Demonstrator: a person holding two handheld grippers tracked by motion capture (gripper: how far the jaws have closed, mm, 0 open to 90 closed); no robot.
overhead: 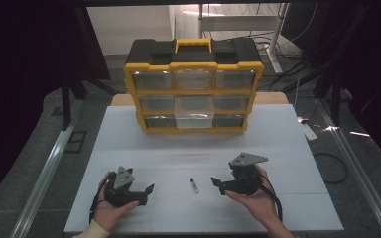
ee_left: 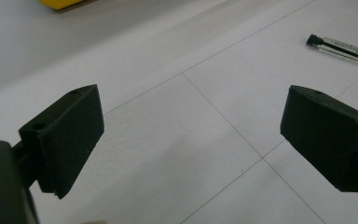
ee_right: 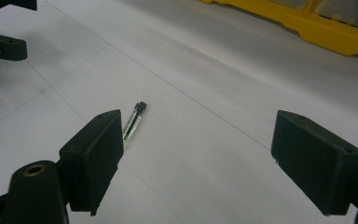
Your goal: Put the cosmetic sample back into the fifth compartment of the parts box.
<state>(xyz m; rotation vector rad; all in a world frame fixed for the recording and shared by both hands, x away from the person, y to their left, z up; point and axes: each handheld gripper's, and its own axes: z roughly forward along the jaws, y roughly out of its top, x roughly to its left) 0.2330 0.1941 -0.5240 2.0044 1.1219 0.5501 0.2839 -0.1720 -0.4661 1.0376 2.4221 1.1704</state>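
Observation:
A small clear vial with a black cap [overhead: 194, 186] lies flat on the white table between my two grippers. My left gripper [overhead: 150, 193] rests low at the front left, jaws wide open and empty; its own view [ee_left: 191, 140] has the vial [ee_left: 342, 48] off at the upper right. My right gripper [overhead: 217, 185] sits at the front right, open and empty, jaws pointing left toward the vial. In the right gripper view [ee_right: 196, 163] the vial [ee_right: 134, 122] lies just beyond the left jaw. A yellow and black drawer organizer [overhead: 194, 85] stands at the back, its lower middle clear drawer [overhead: 194, 115] pulled out.
The white table top [overhead: 129, 144] runs wide between the organizer and the grippers. Metal rails [overhead: 44, 173] flank the table on both sides. Cables [overhead: 327, 168] lie on the floor to the right. The organizer's yellow base [ee_right: 317, 28] edges the right gripper view.

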